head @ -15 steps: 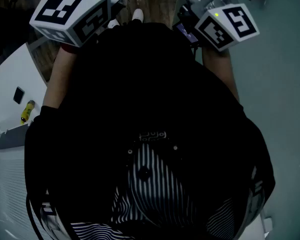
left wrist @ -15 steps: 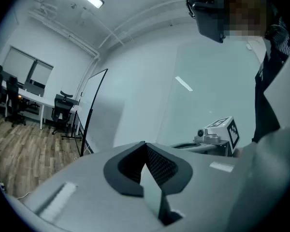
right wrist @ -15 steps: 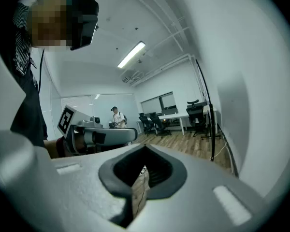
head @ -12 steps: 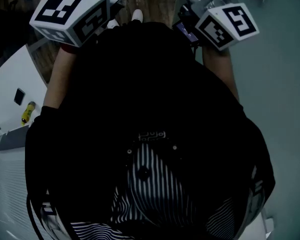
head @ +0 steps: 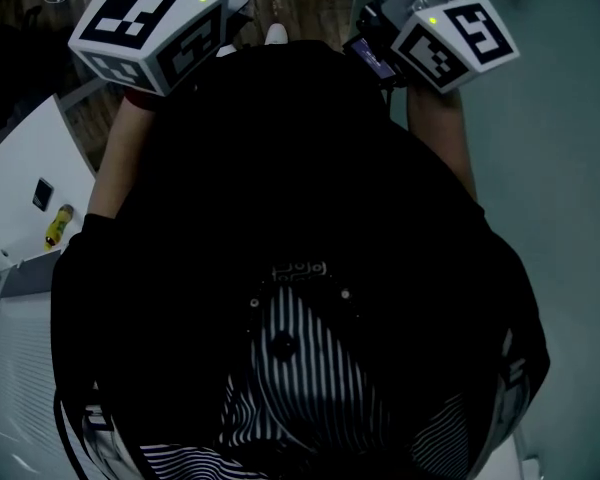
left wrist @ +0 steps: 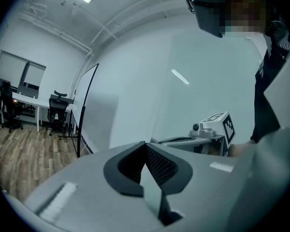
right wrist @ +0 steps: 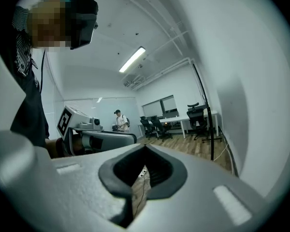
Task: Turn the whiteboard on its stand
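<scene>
Jaws of the left gripper (left wrist: 150, 173) are seen closed, pad against pad, with only a thin slit left between the dark pads. Nothing is held there, and pale wall is glimpsed through the slit. The right gripper (right wrist: 137, 178) is likewise closed on nothing, and a strip of wooden floor (right wrist: 193, 151) is seen through its slit. Both grippers are held out in front of the person's chest, side by side and well apart.

The whiteboard (head: 25, 158) is taken to be the white panel on the outer side of the left gripper. It lies behind and below the left marker cube (head: 148, 28), beside the person's left forearm (head: 115, 158). It is touched by neither gripper and is well apart from the right one. A small black block (head: 42, 194) and a yellow item (head: 57, 225) are seen on it, close together. What kind of things they are cannot be made out.

Ahead of the left gripper and to its left, a black pole (left wrist: 84, 110) is seen standing near a white wall. A desk (left wrist: 26, 99) and office chairs (left wrist: 58, 110) are placed further left on the floor. To the right of that gripper's jaws, the right marker cube (left wrist: 221, 125) is in view.

Ahead of the right gripper and a little to its left, a distant person (right wrist: 120, 121) is seen standing just above the left gripper's body. A lit ceiling lamp (right wrist: 133, 59) is seen higher up.
</scene>
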A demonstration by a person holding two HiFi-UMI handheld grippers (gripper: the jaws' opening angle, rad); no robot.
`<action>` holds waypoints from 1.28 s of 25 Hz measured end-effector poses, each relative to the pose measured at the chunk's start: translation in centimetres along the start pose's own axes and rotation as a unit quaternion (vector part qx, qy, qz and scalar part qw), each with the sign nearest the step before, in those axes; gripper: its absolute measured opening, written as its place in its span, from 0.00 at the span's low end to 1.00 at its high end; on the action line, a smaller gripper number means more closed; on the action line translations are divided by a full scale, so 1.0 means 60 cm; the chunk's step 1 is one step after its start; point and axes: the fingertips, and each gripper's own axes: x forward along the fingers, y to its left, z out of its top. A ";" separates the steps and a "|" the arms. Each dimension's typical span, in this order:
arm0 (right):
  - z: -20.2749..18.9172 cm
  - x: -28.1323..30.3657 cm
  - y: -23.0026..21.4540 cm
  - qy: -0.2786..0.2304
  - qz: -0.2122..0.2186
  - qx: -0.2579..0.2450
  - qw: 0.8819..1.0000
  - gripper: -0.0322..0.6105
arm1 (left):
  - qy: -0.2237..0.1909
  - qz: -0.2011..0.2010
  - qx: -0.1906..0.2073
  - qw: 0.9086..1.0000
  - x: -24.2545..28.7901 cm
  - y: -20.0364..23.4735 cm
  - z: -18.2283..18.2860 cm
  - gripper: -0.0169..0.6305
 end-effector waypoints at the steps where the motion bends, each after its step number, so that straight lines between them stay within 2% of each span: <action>1: 0.008 0.005 0.000 0.001 0.005 -0.001 1.000 0.05 | 0.001 0.003 -0.001 1.000 0.000 0.004 0.007 0.03; 5: 0.047 0.009 0.017 0.010 0.018 -0.001 1.000 0.05 | 0.016 0.031 0.010 0.999 -0.015 0.009 0.047 0.03; 8: 0.071 0.005 0.030 0.018 0.023 -0.001 1.000 0.05 | 0.004 0.037 -0.001 0.999 -0.026 0.002 0.080 0.03; 13: 0.070 0.030 0.003 0.027 0.050 0.028 0.998 0.05 | 0.030 0.034 -0.001 0.999 -0.003 0.010 0.078 0.03; 17: 0.102 0.036 0.020 0.032 0.046 0.041 0.998 0.05 | 0.051 0.047 -0.026 0.997 -0.029 0.022 0.088 0.03; 21: 0.087 0.023 0.026 0.024 0.041 0.050 0.998 0.05 | 0.017 0.076 -0.039 0.996 -0.046 0.032 0.097 0.03; 24: 0.083 0.011 0.023 0.025 0.033 0.048 0.998 0.05 | 0.006 0.062 -0.025 0.998 -0.039 0.014 0.104 0.03; 30: 0.098 -0.010 0.038 0.009 0.003 0.054 0.998 0.05 | 0.024 0.020 -0.029 0.999 -0.035 -0.007 0.092 0.03; 32: 0.105 -0.015 0.036 0.005 0.000 0.052 0.999 0.05 | 0.022 0.013 -0.018 1.000 -0.034 -0.009 0.101 0.03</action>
